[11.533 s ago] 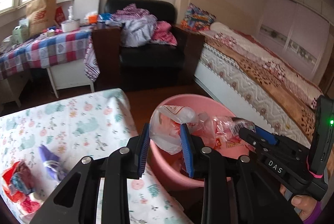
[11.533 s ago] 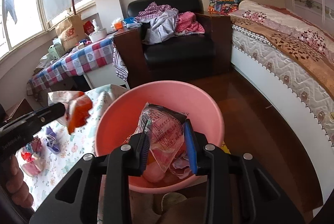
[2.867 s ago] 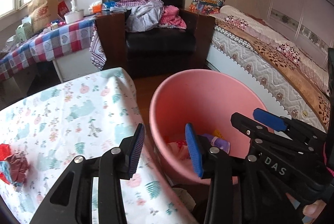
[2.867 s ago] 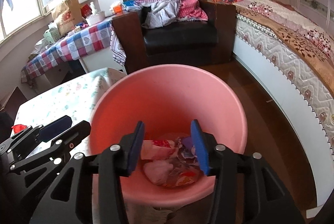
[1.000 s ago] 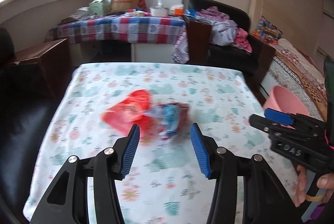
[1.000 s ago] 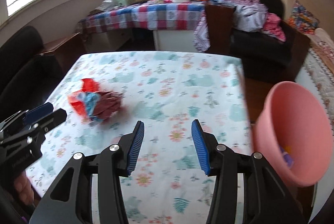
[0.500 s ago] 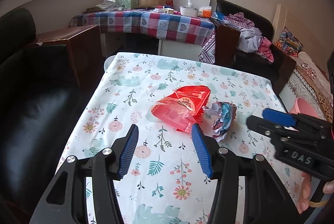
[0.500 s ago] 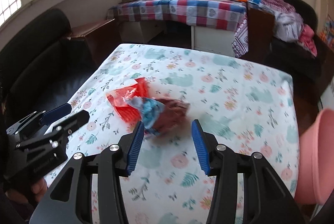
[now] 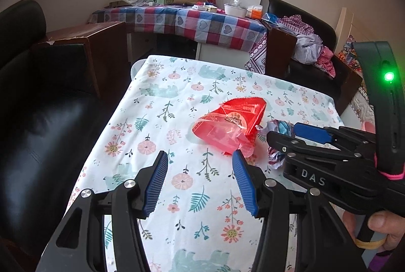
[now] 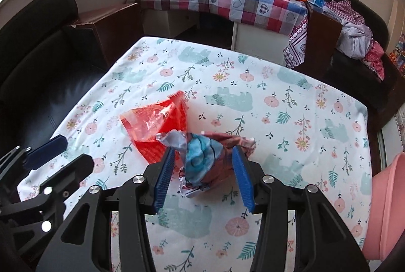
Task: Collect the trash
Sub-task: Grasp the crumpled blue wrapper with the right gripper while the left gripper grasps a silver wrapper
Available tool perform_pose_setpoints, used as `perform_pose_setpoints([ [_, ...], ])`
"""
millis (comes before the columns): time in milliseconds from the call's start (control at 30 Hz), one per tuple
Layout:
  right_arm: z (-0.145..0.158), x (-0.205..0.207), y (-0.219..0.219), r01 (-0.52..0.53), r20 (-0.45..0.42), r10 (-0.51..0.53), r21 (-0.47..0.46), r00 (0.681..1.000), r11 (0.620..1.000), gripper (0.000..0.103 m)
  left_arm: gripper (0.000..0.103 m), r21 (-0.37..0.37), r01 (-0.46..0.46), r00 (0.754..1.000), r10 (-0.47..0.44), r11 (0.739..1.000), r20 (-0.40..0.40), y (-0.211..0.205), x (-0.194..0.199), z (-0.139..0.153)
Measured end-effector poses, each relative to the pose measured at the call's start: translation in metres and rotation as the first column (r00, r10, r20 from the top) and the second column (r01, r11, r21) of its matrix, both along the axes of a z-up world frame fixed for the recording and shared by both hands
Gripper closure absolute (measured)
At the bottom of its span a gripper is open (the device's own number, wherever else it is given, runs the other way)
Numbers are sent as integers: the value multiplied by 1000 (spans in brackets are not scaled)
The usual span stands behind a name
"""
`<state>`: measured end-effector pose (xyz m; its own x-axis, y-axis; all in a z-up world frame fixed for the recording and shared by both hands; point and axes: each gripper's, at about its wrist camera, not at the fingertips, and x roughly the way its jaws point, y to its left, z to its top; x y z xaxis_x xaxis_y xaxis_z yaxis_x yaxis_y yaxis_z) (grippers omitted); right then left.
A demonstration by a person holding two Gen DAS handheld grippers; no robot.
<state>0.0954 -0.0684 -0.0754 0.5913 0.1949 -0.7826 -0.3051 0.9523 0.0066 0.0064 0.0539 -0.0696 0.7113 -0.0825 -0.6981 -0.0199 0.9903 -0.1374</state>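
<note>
Both our grippers have closed in: spread right gripper (image 10: 203,172) now straddles the crumpled blue-and-maroon wrapper (image 10: 202,158); our spread left gripper (image 9: 200,182) hovers just short of the red plastic bag (image 9: 230,123).

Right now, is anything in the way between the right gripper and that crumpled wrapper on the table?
Nothing visible. The right gripper is open with the crumpled wrapper already between its fingers. The red bag lies against the wrapper's left side, near the left finger, so closing might catch its edge.
</note>
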Motion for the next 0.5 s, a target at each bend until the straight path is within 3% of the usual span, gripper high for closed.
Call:
perform_pose_setpoints([
  [233,-6,5,-2,23,5,-22,-21,1000,1000,56,51,-6,-9,1000,9,1000,-12,5,4,-5],
  [500,-1,5,-6,35,9,-35,-13,999,999,68,51,-9,-7,1000,7,1000,-14,5,7,-7],
])
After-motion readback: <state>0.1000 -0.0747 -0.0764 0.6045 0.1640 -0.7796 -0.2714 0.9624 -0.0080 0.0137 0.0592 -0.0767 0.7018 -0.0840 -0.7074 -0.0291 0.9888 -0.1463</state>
